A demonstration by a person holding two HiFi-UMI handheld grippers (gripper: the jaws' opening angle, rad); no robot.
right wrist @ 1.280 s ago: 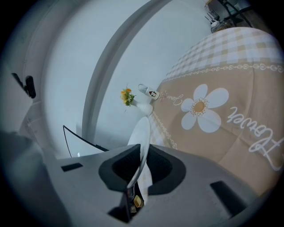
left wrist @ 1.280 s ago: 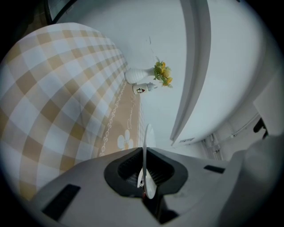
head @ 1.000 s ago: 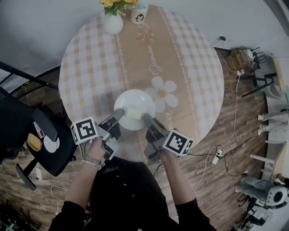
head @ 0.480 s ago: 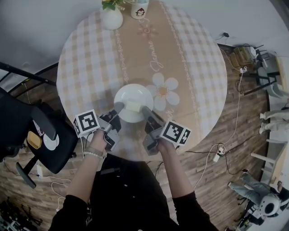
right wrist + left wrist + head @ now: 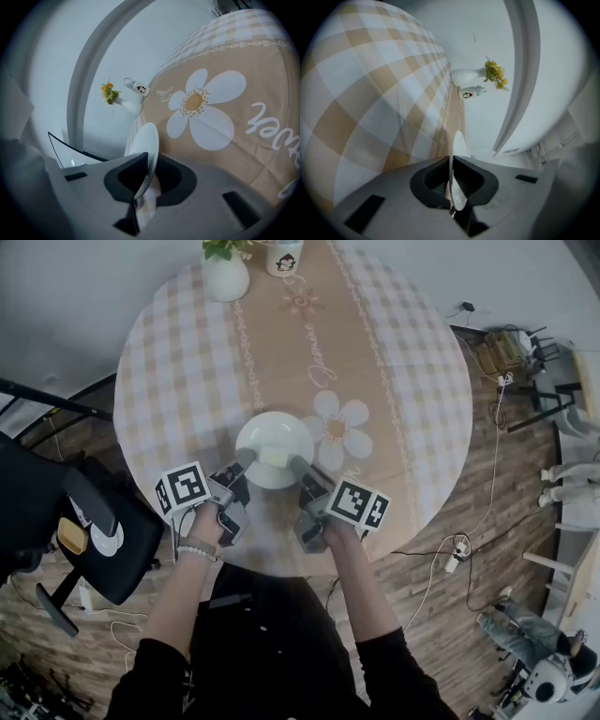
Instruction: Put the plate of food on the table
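A white plate (image 5: 274, 444) with a pale yellow piece of food (image 5: 273, 457) on it is over the near part of the round table (image 5: 187, 362). My left gripper (image 5: 246, 459) is shut on the plate's near-left rim. My right gripper (image 5: 297, 463) is shut on its near-right rim. In the left gripper view the plate's rim (image 5: 454, 187) stands edge-on between the jaws of the left gripper (image 5: 452, 180). In the right gripper view the plate (image 5: 146, 140) runs between the jaws of the right gripper (image 5: 147, 176) the same way. Whether the plate touches the cloth cannot be told.
A white vase (image 5: 225, 277) with yellow flowers and a white mug (image 5: 285, 259) stand at the table's far edge. A daisy print (image 5: 342, 427) lies just right of the plate. A black chair (image 5: 66, 521) is at the left, cables and furniture on the wooden floor at the right.
Both grippers and the plate have sunk toward the tablecloth, staying near the table's front edge. The grips have not changed.
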